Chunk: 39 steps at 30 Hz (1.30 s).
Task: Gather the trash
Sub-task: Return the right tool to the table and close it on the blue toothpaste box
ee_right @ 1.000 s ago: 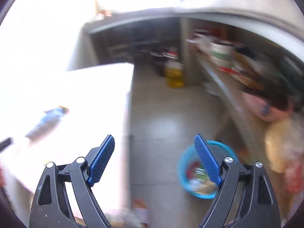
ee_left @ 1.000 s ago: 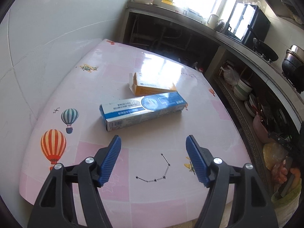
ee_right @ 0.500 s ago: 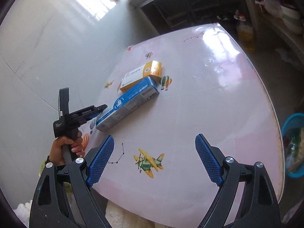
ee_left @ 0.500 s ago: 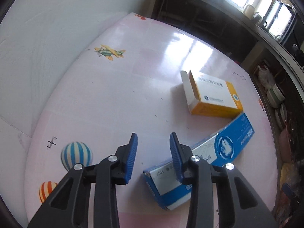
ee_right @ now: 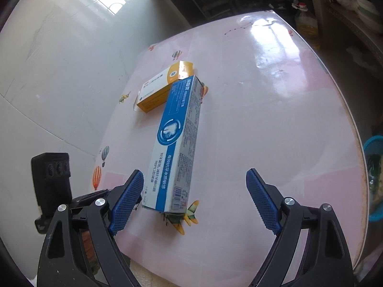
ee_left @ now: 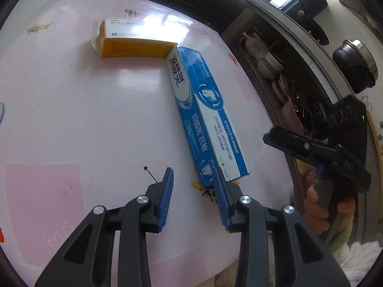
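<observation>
Two cardboard boxes lie flat on the pink table [ee_left: 71, 110]: a long blue-and-white toothpaste box [ee_left: 203, 117] and a shorter yellow box [ee_left: 134, 40]. The far end of the toothpaste box touches one end of the yellow box, the pair forming an L; the near end of the toothpaste box lies close to the table's front edge, over a printed cartoon airplane [ee_right: 186, 217]. Both boxes rest well inside the tabletop, nearer its wall side in the right wrist view.

Left gripper [ee_left: 192, 189]: narrowly parted jaws holding nothing. Bare tabletop shows between the blue pads; the right-hand pad [ee_left: 221, 198] overlaps the near left corner of the toothpaste box in the picture, and whether it touches the box cannot be told.

Right gripper [ee_right: 195, 201]: jaws spread wide, holding nothing, hovering with the near end of the toothpaste box in the gap between the pads, closer to the left-hand pad [ee_right: 126, 203]. Neither pad presses on the box.

Each gripper appears in the other's view, gripped by a hand [ee_left: 318, 208] at the table's front edge.

Surroundings: a white wall [ee_right: 59, 59] behind the table, hot-air balloon prints [ee_right: 97, 177] on the tabletop, a blue basket [ee_right: 373, 167] on the floor at right, and kitchen shelving with stacked dishes [ee_left: 270, 64].
</observation>
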Motion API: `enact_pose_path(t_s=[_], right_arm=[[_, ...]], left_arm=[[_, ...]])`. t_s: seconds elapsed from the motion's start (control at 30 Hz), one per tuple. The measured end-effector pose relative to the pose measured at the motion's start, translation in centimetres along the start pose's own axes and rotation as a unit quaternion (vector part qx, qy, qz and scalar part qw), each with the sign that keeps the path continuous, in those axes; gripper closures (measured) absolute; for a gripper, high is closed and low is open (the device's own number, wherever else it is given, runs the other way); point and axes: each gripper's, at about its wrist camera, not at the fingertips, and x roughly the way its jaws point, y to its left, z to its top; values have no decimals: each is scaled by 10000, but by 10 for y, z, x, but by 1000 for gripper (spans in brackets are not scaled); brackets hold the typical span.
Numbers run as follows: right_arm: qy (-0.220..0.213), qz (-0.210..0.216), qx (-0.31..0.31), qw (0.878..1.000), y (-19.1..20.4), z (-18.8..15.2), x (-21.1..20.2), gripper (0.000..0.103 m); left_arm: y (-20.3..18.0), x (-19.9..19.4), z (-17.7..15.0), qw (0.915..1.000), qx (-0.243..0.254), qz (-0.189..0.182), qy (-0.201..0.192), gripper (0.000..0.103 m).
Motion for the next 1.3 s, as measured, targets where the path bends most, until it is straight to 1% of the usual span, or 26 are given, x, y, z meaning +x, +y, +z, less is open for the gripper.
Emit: enact_pose_path(t_s=[0.07, 0.13, 0.2, 0.23, 0.27, 0.3, 0.33, 0.37, 0.4, 0.47, 0.53, 0.63, 0.7, 0.77, 0.83, 0.87, 0.9, 0.93, 0.97, 1.03, 1.17, 1.2, 1.3], right_arm=[[73, -148, -185, 9997, 7, 9, 15, 19], [149, -310, -371, 9987, 13, 19, 31, 19], [260, -525, -606, 9964, 22, 29, 50, 19], [334, -659, -778, 9942, 28, 33, 60, 17], [354, -765, -870, 9926, 33, 36, 70, 13], [366, -713, -945, 9923, 38, 39, 76, 12], [419, -682, -1024, 9915, 43, 41, 83, 12], [469, -687, -1093, 9905, 47, 42, 87, 12], [498, -749, -1165, 9891, 52, 43, 90, 12], [540, -824, -1285, 9868, 61, 43, 95, 12], [529, -704, -1306, 9875, 67, 44, 95, 12], [600, -698, -1340, 9867, 72, 45, 102, 13], [609, -667, -1327, 9870, 71, 46, 106, 14], [568, -662, -1338, 9872, 70, 47, 104, 18], [549, -660, -1292, 9879, 66, 48, 101, 31], [548, -645, -1282, 9881, 63, 48, 98, 34], [545, -628, -1265, 9885, 60, 48, 95, 39], [544, -620, -1251, 9887, 57, 47, 93, 41], [547, -605, -1230, 9891, 53, 48, 91, 41], [527, -637, -1184, 9895, 49, 46, 87, 42], [503, -632, -1101, 9906, 41, 42, 78, 42], [496, -636, -1075, 9909, 39, 41, 76, 42], [484, -583, -936, 9927, 28, 45, 67, 41]], left_arm=[[-2, -8, 0, 9991, 170, 330, -221, 70], [6, -18, 5, 9975, 156, 549, -415, 69], [16, -28, 12, 9956, 44, 717, -594, 60], [22, -32, 18, 9943, 3, 826, -679, 58], [26, -38, 23, 9922, -14, 958, -793, 54], [30, -42, 29, 9902, -6, 1065, -905, 47], [33, -47, 35, 9878, 10, 1177, -1017, 42], [35, -51, 43, 9848, 31, 1334, -1108, 35], [36, -52, 53, 9822, 64, 1477, -1156, 31], [38, -54, 73, 9783, 222, 1620, -1272, 28], [39, -54, 95, 9733, 349, 1789, -1394, 24], [46, -48, 130, 9688, 553, 1902, -1489, 23], [49, -34, 152, 9675, 773, 1927, -1445, 23], [52, -17, 171, 9674, 980, 1923, -1321, 23], [52, 1, 187, 9675, 1173, 1924, -1145, 22], [52, 11, 194, 9680, 1302, 1895, -1009, 20], [52, 19, 201, 9672, 1399, 1909, -923, 18], [52, 27, 207, 9655, 1470, 1960, -882, 17], [52, 33, 212, 9647, 1513, 1981, -856, 15], [55, 47, 223, 9668, 1528, 1928, -693, 13], [66, 81, 229, 9687, 1571, 1920, -79, 12], [65, 78, 229, 9713, 1534, 1810, -182, 12], [65, 77, 227, 9772, 1457, 1542, 75, 12]])
